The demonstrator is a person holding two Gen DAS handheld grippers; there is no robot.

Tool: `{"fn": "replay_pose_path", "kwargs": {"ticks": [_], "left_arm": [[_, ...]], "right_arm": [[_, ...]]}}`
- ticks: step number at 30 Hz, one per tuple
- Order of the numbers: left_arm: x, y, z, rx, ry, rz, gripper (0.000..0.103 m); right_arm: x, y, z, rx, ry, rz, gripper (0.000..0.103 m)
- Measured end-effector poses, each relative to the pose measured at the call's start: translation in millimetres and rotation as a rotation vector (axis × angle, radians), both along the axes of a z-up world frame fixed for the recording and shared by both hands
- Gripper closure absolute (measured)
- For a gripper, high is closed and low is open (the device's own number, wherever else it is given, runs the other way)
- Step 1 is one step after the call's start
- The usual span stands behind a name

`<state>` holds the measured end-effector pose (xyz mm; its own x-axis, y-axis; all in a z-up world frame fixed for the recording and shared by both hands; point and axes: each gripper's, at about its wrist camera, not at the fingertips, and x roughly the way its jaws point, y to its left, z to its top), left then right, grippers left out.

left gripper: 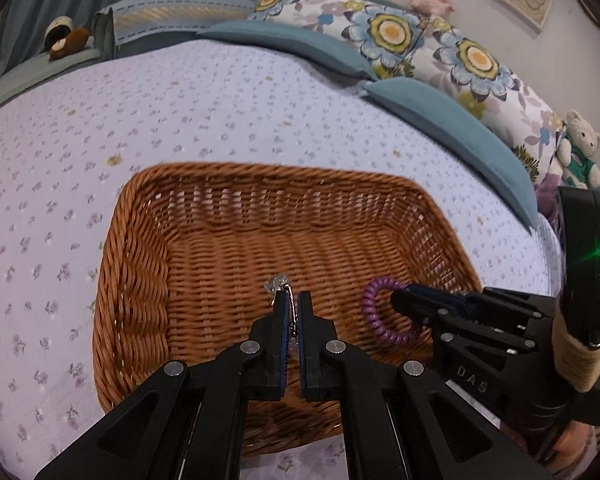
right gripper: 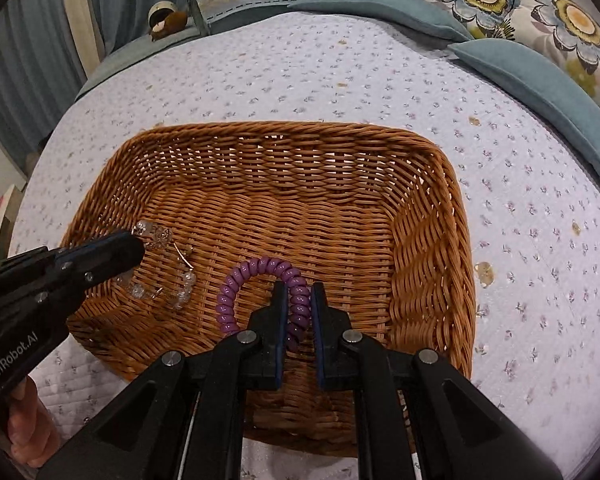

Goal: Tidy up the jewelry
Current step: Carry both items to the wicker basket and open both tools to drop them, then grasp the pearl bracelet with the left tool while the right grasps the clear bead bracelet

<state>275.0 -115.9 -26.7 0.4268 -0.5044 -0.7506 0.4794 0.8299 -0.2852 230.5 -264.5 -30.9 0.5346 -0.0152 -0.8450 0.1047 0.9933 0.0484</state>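
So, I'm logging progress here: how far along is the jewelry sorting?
Nothing lies loose in the wicker basket yet. In hand: the left gripper pinches a clear bead bracelet and the right gripper grips a purple coil bracelet, both over the basket floor. Left: releasing both. No other jewelry shows.

One basket [right gripper: 420,216], one purple coil [right gripper: 256,276], one clear bead bracelet [right gripper: 180,292], two grippers, four plush toys, upper frame
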Motion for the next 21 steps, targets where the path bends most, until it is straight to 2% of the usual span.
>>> {"fn": "replay_pose_path", "kwargs": {"ticks": [2,4,6,12,15,16,21], "left_arm": [[-0.7,3.1,-0.7,-0.004,0.018,-0.006,0.089],[-4.0,8.2,2.4,-0.003,0.023,-0.001,0.065],[-12.4,16.6,12.2,-0.005,-0.006,0.013,0.058],[-59.6,45.5,58.0,-0.084,-0.075,-0.006,0.058],[-94.6,60.7,76.0,-0.115,-0.108,-0.021,0.056],[-104.8,64.8,79.2,-0.117,-0.114,-0.023,0.056],[-155.1,93.2,72.7,-0.142,-0.093,-0.003,0.056]], "right_arm": [[-2.5,-2.4,0.4,-0.003,-0.003,-0.001,0.089],[-10.8,-4.3,7.0,-0.007,-0.037,0.004,0.089],[-24.3,-4.8,18.6,-0.012,-0.079,0.007,0.088],[-85.6,1.1,58.6,0.008,-0.199,0.028,0.08],[-120.3,4.5,70.2,0.024,-0.242,0.038,0.069],[-131.8,5.7,71.4,0.029,-0.251,0.04,0.066],[-181.7,12.4,57.4,0.041,-0.258,0.026,0.066]]}}
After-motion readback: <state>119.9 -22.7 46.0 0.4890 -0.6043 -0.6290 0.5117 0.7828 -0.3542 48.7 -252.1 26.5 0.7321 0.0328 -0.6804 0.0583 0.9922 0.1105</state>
